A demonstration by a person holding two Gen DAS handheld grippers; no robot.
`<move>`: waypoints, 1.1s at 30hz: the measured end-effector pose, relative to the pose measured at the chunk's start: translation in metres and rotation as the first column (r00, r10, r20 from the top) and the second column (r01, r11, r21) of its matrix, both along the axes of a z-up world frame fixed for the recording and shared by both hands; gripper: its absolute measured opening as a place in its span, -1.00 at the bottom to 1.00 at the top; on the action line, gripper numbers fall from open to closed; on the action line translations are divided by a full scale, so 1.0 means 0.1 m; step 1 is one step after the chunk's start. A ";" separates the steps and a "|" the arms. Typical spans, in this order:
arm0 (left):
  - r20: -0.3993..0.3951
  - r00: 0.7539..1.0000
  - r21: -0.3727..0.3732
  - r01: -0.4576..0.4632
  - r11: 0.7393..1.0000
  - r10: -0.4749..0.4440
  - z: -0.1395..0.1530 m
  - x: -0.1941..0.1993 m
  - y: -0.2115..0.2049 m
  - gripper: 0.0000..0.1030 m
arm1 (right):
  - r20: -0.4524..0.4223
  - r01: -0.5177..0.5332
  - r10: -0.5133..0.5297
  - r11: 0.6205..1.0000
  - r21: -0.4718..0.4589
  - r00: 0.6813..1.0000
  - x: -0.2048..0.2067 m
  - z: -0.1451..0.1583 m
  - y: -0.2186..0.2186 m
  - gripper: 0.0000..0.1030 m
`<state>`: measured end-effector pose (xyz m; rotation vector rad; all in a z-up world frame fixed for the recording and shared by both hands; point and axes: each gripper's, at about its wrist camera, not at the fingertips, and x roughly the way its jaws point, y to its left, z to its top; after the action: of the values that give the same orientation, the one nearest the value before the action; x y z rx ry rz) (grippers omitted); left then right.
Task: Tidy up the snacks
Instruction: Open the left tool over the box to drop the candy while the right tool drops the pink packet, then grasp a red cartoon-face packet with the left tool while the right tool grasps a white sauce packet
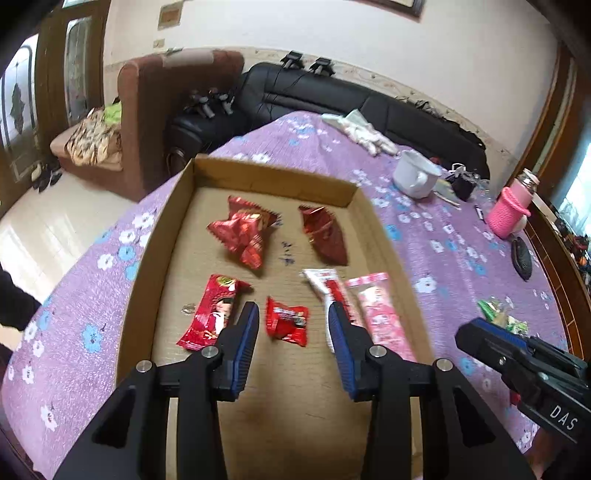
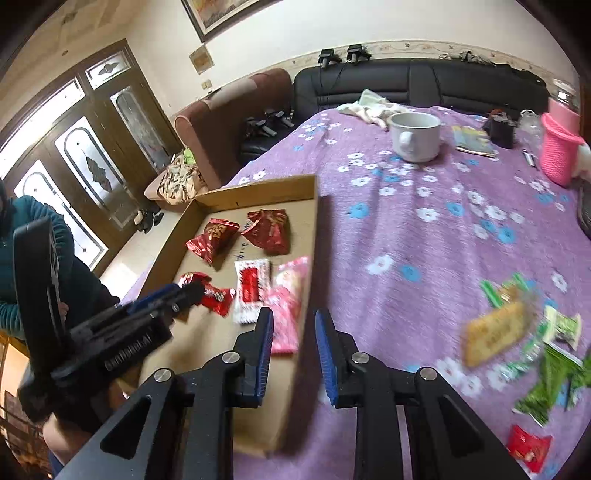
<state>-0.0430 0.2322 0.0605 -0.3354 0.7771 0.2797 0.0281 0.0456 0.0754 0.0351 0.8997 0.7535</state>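
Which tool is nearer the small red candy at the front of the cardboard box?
Left. The left tool hangs open over the small red candy, which shows between its fingers. The right tool is open over the box's right wall, off to the candy's right.

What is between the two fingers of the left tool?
A small red candy packet lying in the cardboard tray, untouched between the open left tool, seen in the left wrist view.

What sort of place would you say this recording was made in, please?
Probably a home living room: a black leather sofa and brown armchair flank a table under a floral purple cloth, with a framed picture above.
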 end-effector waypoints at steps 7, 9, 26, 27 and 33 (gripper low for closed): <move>0.080 0.993 0.054 0.087 0.995 -0.091 0.21 -0.17 -0.54 -0.26 | 0.052 0.039 -0.039 0.999 -0.008 0.998 -0.25 -0.01 -0.75 -0.48; 0.082 0.984 0.055 0.157 0.986 -0.161 0.18 -0.21 -0.81 -0.26 | 0.060 0.086 -0.085 0.996 -0.014 0.995 -0.32 -0.03 -1.08 -0.43; -0.040 0.877 0.072 0.481 0.874 -0.480 -0.17 -0.19 -1.98 -0.26 | -0.076 0.356 -0.355 0.935 -0.006 0.932 -0.18 -0.37 -2.31 -0.35; -0.043 0.876 0.073 0.482 0.873 -0.480 -0.18 -0.19 -1.99 -0.26 | -0.074 0.353 -0.352 0.936 -0.005 0.933 -0.18 -0.37 -2.29 -0.35; -0.067 0.866 0.064 0.500 0.864 -0.496 -0.30 -0.15 -2.06 -0.23 | -0.085 0.348 -0.347 0.937 -0.004 0.934 -0.17 -0.43 -2.31 -0.35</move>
<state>-0.0583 0.0258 0.0306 -0.0424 0.8706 -0.1722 0.0108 -0.1850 0.0322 0.2324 0.9387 0.4274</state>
